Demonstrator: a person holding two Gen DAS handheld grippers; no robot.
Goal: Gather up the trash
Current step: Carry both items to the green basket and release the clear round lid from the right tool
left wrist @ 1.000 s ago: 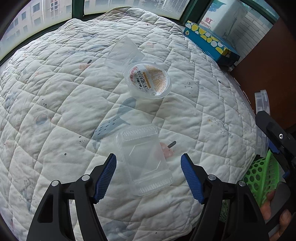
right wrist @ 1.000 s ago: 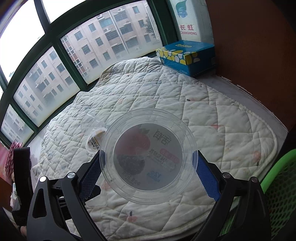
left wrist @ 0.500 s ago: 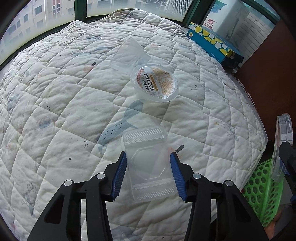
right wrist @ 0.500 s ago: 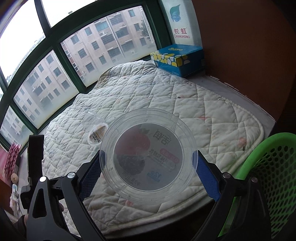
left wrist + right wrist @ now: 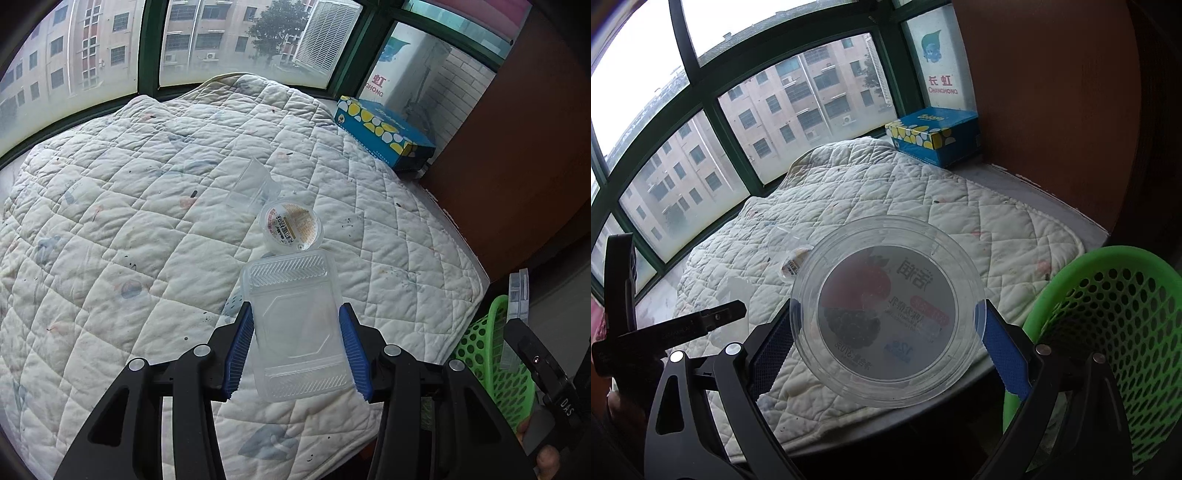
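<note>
My left tongs (image 5: 297, 354) are clamped on the tray (image 5: 295, 328), a clear rectangular plastic one, blue pads pressed flat against both its long sides, and it hangs clear above the quilt (image 5: 147, 240). My right tongs (image 5: 888, 338) are pinching the lid (image 5: 886, 317), a round clear one with fruit printed on it, held by its rim on both sides and facing my camera almost square on. Take the quilt as the marker: white, quilted, spread wide beneath both tongs. On it, past the far end of the tray, lies a small round cup (image 5: 291, 229) with a printed top, tipped on its side. Just beyond that, touching or nearly so, lies a clear cup (image 5: 255, 184), also on its side. The blue box (image 5: 384, 133) with yellow and white spots sits off the quilt's far right corner, against the brown wall. The green basket (image 5: 1108, 325), all holes, stands off the quilt's near right edge, just beside my right tongs. From the left camera the lid shows edge-on above the basket, right at the rim. From the right camera the left tongs show at the quilt's left side, dark and side-on. A window (image 5: 775, 110) runs along the quilt's far edge, apartment blocks outside.
</note>
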